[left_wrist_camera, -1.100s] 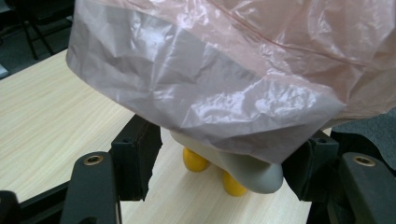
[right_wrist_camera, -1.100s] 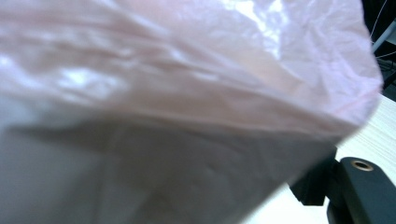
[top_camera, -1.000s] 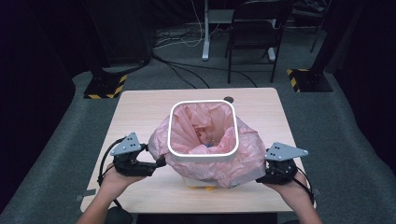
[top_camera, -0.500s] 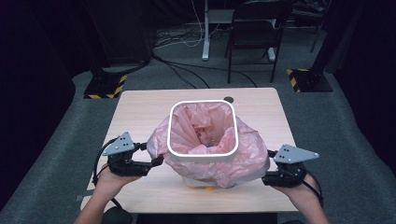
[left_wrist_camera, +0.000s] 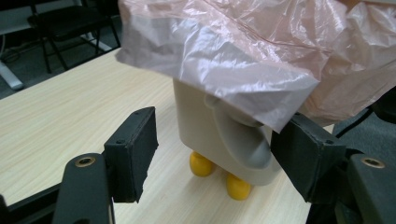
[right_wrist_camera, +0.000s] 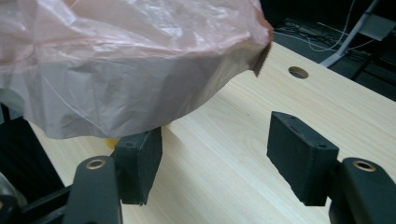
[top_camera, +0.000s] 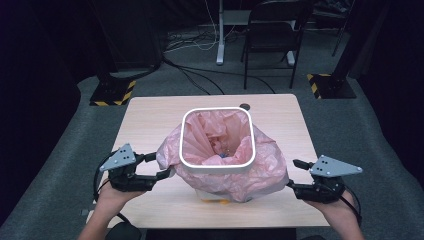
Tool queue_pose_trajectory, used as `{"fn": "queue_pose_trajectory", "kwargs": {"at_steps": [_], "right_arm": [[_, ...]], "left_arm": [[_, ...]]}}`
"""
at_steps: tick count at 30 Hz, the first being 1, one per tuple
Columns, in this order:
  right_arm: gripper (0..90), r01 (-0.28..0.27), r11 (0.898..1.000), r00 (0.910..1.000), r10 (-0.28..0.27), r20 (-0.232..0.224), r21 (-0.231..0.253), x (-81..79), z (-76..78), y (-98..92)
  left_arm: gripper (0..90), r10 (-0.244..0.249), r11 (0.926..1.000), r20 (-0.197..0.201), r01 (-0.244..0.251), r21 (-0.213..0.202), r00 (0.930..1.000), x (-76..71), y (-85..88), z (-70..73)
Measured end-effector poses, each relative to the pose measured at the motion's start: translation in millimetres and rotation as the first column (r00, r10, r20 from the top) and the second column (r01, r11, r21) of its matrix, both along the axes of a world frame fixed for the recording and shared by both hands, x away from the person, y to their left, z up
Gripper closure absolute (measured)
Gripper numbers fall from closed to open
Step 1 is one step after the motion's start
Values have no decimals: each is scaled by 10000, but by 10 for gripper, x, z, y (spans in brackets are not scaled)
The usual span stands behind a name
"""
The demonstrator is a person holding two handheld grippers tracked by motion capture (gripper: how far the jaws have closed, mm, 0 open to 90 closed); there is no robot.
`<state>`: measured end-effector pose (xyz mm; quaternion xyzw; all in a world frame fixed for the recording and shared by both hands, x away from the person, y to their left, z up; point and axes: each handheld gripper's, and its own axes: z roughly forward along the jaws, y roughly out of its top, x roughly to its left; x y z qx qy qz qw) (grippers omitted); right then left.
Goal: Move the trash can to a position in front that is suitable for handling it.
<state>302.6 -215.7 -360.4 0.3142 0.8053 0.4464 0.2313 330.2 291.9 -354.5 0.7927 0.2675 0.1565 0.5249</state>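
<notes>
A small waste bin with a white square rim is found standing at the middle of the wooden counter, on yellow ball feet. It is lined with a pink plastic bag, whose loose edge is draped over the rim and down the outside on all sides. A few small items are seen at the bottom of the liner; they cannot be identified.

The left hand-held gripper is held wide open just beside the bag's left skirt, with nothing gripped. The right hand-held gripper is likewise wide open and empty, near the skirt's lower right edge.

Risks are judged as follows. If the thin film is pinched near its edge and pulled unevenly, tearing is likely. If only one side is drawn, the light bin could be tipped or dragged across the counter. If a pad is closed on the bin wall with the film, the liner could be pulled off the rim.
</notes>
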Motion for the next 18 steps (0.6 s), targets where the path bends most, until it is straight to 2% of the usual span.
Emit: {"fn": "queue_pose_trajectory", "kwargs": {"at_steps": [8,12,18], "right_arm": [[351,242,9995,9996,-245,161,183,49,32,-73],[354,340,9991,9990,-347,270,264,81,59,-93],[371,323,9989,9986,-337,403,340,116,153,-105]], "left_arm": [[321,526,9983,144,-529,226,9985,-41,113,14],[327,1181,9887,231,-1197,902,9927,-33,162,-2],[322,1467,9881,110,-1470,448,9891,-2,256,13]]}}
